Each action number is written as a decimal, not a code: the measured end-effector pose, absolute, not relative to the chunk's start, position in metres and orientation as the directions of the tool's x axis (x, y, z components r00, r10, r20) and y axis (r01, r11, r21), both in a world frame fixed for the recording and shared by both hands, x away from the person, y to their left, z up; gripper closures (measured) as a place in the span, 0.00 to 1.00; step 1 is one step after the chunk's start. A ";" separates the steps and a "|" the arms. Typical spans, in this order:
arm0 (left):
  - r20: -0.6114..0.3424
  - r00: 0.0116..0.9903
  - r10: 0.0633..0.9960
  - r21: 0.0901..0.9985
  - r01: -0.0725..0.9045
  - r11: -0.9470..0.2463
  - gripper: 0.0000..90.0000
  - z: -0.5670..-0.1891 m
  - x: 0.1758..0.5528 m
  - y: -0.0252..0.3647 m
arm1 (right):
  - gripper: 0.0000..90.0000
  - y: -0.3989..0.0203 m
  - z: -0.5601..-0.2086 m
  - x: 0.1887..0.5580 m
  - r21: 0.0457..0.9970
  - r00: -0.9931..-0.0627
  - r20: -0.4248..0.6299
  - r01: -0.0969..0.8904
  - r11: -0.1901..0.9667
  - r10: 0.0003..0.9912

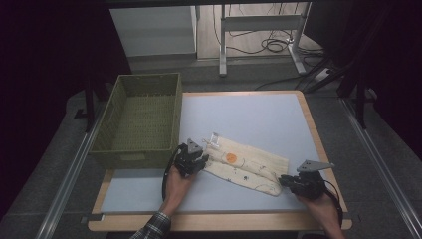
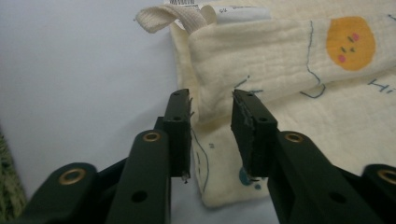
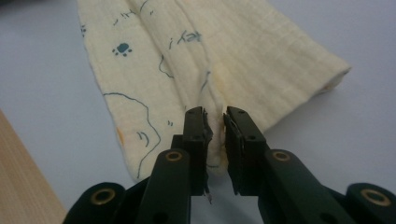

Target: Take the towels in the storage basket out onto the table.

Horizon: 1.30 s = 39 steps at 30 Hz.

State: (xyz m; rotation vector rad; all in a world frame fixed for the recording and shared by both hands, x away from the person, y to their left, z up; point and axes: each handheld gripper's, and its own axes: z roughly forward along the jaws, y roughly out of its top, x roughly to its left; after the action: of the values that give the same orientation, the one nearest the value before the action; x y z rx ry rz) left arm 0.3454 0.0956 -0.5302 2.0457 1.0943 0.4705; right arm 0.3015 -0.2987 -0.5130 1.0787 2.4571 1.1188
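A cream cloth (image 1: 249, 167) printed with blue line drawings and an orange face (image 2: 350, 42) lies folded and flat on the pale table (image 1: 249, 114). Its hanging loop (image 2: 163, 16) and white label (image 2: 243, 14) are at the left end. At that end my left gripper (image 1: 203, 160) is held low, and its jaws (image 2: 212, 98) stand apart over the cloth's edge without pressing it. My right gripper (image 1: 282, 180) is at the cloth's right near corner. Its jaws (image 3: 215, 114) stand a little apart, and a raised fold of the cloth (image 3: 210, 56) runs in between them.
A green woven basket (image 1: 132, 158) stands at the table's left, close beside my left gripper. The table's wooden front edge (image 1: 219, 221) runs just behind both hands. Desk legs and cables are on the floor beyond the table.
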 end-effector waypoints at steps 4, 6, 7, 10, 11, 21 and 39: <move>-0.023 0.568 0.823 0.773 0.532 -0.346 0.69 -0.519 0.345 0.094 | 0.83 -0.302 -0.507 0.300 0.729 -0.699 0.081 0.528 0.436 0.711; -0.017 0.575 0.818 0.774 0.526 -0.354 0.68 -0.514 0.348 0.091 | 0.83 -0.304 -0.503 0.302 0.731 -0.696 0.087 0.531 0.429 0.713; -0.013 0.578 0.816 0.776 0.521 -0.356 0.67 -0.511 0.350 0.089 | 0.83 -0.304 -0.503 0.302 0.731 -0.695 0.090 0.533 0.427 0.713; -0.021 0.592 0.805 0.784 0.509 -0.354 0.64 -0.496 0.360 0.077 | 0.83 -0.304 -0.502 0.302 0.732 -0.696 0.094 0.533 0.424 0.711; -0.021 0.595 0.804 0.786 0.506 -0.354 0.63 -0.492 0.366 0.072 | 0.83 -0.304 -0.502 0.302 0.732 -0.696 0.095 0.533 0.424 0.711; 0.017 0.614 0.789 0.694 0.561 -0.452 0.57 -0.494 0.395 0.049 | 0.83 -0.305 -0.503 0.295 0.731 -0.708 0.107 0.532 0.427 0.698; -0.001 0.604 0.797 0.658 0.601 -0.454 0.56 -0.508 0.352 0.088 | 0.81 -0.312 -0.492 0.295 0.743 -0.689 0.100 0.532 0.407 0.718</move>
State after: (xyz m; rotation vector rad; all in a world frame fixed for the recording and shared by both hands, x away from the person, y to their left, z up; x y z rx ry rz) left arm 0.3522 0.0875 -0.5083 2.2087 1.0985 0.4108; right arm 0.2945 -0.3125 -0.4918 1.1006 2.4285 1.1517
